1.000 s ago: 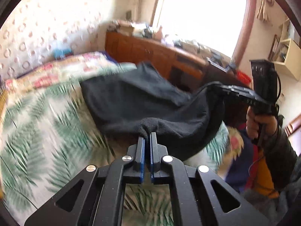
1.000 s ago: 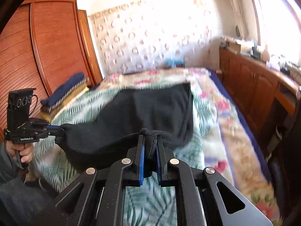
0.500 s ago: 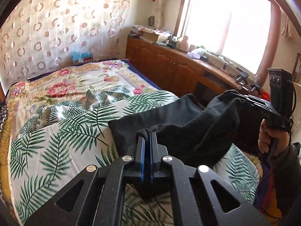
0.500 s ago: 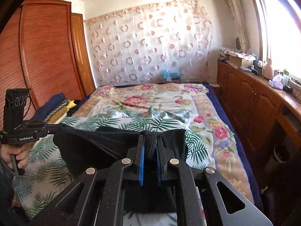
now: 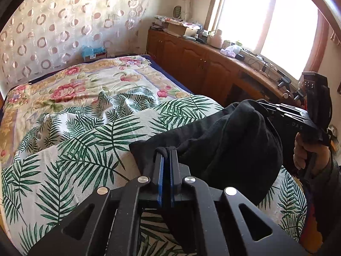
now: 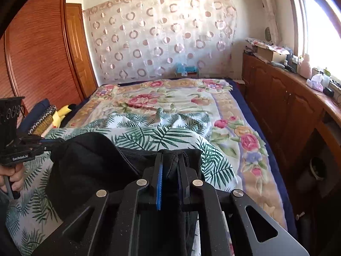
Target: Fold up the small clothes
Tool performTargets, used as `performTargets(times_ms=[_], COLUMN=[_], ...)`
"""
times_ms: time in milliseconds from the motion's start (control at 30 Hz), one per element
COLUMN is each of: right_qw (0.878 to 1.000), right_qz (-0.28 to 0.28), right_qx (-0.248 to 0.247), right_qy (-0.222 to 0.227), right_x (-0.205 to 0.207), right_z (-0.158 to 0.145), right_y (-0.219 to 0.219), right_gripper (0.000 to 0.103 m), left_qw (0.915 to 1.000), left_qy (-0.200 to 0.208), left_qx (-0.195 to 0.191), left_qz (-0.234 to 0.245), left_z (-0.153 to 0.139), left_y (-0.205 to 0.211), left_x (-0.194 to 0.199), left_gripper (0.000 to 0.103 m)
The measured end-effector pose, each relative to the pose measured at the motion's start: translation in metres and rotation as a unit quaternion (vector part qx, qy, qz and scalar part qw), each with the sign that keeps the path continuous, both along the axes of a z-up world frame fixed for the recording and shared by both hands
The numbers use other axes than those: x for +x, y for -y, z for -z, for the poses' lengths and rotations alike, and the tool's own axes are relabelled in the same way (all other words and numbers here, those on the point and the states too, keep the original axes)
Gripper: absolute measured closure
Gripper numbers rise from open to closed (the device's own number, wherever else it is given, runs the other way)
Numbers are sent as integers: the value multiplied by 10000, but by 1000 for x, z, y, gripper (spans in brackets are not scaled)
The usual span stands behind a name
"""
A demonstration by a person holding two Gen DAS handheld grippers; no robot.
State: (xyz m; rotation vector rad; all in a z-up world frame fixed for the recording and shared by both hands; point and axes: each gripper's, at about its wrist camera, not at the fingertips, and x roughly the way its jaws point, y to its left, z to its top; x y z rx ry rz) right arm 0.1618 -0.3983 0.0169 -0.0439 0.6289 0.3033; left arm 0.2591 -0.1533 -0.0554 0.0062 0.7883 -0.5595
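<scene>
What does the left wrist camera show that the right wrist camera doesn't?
Only the left wrist view shows the bright window and the right tool with the hand holding it. Only the right wrist view shows the wooden wardrobe, the folded stack beside it, and the left tool from outside. Both show the black garment pinched between the tools, the palm-leaf sheet, the floral blanket, the circle-patterned curtain and the wooden cabinets.

My claws (image 5: 165, 152) are black with blue pads (image 5: 161, 177). The cloth (image 5: 223, 140) is plain black. The sheet (image 5: 81, 149) is white with green fern leaves, the blanket (image 6: 170, 98) cream with pink roses, the curtain (image 6: 162, 34) pale with brown rings.
</scene>
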Motion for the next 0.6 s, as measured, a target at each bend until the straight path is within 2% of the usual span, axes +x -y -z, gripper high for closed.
performTargets(times_ms=[33, 100, 200, 267, 333, 400, 533, 600], right_qw=[10000, 9999, 9994, 9991, 9991, 9995, 9999, 9995], right_qz=[13, 130, 333, 398, 348, 246, 80, -23], right_qx=[-17, -42, 65, 139, 194, 182, 41, -32], right_qy=[-26, -85, 61, 97, 108, 70, -137, -303], right_x=[4, 8, 4, 1, -7, -15, -26, -24], right_z=[-1, -2, -14, -20, -25, -25, -16, -12], right_y=[-2, 0, 7, 10, 12, 11, 10, 8], right_gripper=[93, 80, 66, 62, 62, 62, 56, 56], left_qw=[10000, 10000, 9999, 9993, 9989, 9992, 9989, 9979], left_qy=[-14, 4, 82, 365, 462, 381, 204, 126], left_qx=[-16, -78, -66, 106, 52, 33, 206, 326], left_qz=[8, 41, 122, 31, 37, 74, 372, 539], left_z=[0, -2, -7, -13, -17, -17, -7, 2], left_y=[0, -2, -3, -4, -8, -12, -7, -1], left_x=[1, 0, -4, -9, -11, -10, -14, -17], left_gripper=[97, 96, 90, 66, 63, 63, 63, 57])
